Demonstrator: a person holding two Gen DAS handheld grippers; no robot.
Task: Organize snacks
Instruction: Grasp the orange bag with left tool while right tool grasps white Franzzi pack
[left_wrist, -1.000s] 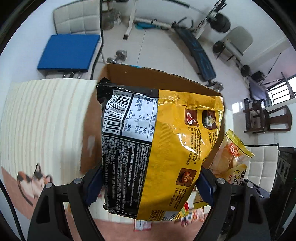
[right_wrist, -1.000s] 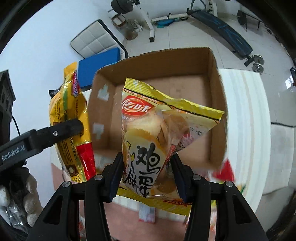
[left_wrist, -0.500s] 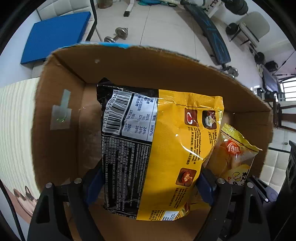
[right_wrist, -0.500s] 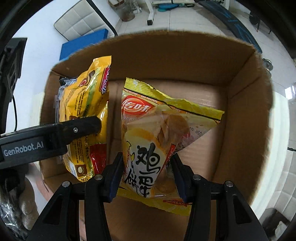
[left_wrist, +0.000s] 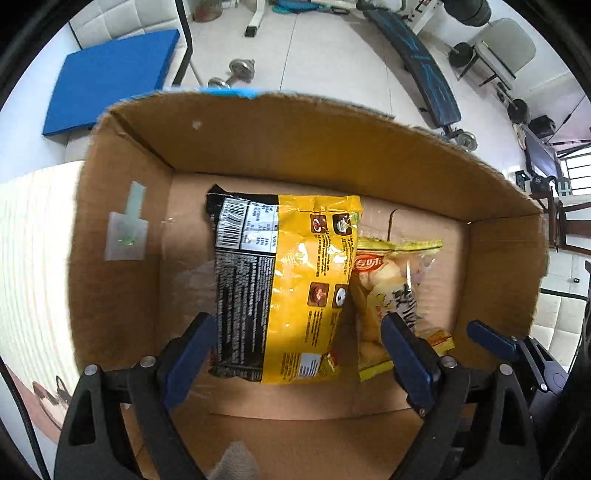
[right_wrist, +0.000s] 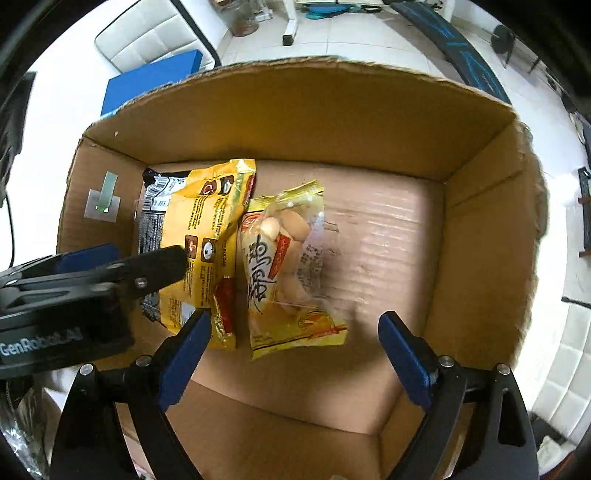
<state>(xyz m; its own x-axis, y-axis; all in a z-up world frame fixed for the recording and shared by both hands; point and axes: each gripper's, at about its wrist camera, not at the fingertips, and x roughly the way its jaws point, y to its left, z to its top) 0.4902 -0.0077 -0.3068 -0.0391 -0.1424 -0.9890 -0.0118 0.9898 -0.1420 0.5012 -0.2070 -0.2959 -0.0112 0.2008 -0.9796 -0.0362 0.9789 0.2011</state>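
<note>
A yellow and black noodle packet (left_wrist: 288, 288) lies on the floor of an open cardboard box (left_wrist: 295, 136), also shown in the right wrist view (right_wrist: 199, 236). A clear yellow bag of biscuits (right_wrist: 284, 266) lies just right of it, also in the left wrist view (left_wrist: 391, 291). My left gripper (left_wrist: 299, 343) is open above the noodle packet, holding nothing. My right gripper (right_wrist: 295, 339) is open above the biscuit bag, holding nothing. The left gripper's body shows at the left of the right wrist view (right_wrist: 92, 284).
The box (right_wrist: 480, 221) stands on a pale striped tablecloth (left_wrist: 33, 258). The right half of its floor (right_wrist: 388, 240) is bare cardboard. A blue pad (left_wrist: 114, 77), white chairs and gym equipment stand on the tiled floor beyond.
Both grippers have opened and let go of their packets, which now lie on the box floor. Both grippers have drawn back a little above them.
</note>
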